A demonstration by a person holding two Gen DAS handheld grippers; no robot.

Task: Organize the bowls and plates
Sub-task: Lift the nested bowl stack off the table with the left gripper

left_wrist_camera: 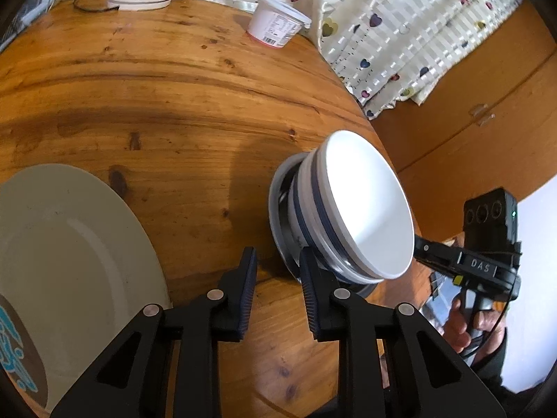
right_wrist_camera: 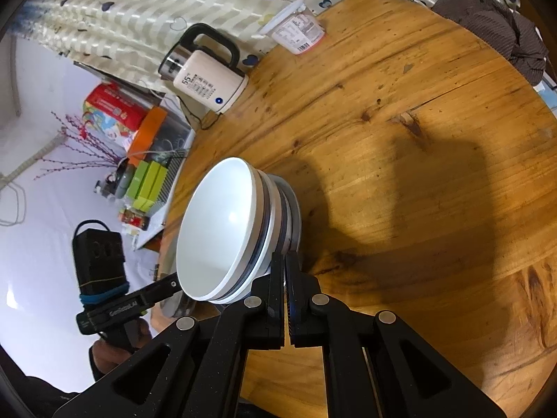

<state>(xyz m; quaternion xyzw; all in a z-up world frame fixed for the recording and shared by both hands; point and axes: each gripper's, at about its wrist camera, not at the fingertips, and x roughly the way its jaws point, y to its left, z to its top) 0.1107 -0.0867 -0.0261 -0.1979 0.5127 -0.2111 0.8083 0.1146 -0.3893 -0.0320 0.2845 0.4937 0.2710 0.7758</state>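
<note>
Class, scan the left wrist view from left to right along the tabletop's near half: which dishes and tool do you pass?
Large plate → left gripper → stacked bowls → right gripper's body.

The right hand-held gripper (left_wrist_camera: 417, 250) bears the white letters "DAS" on its black body. The left hand-held gripper (right_wrist_camera: 174, 284) carries white lettering that starts "Gen", the rest too blurred to tell. The cream kettle (right_wrist_camera: 205, 83) shows "55" in dark digits on its side. The yoghurt tub (right_wrist_camera: 299, 33) has a barcode and fine print, unreadable.
</note>
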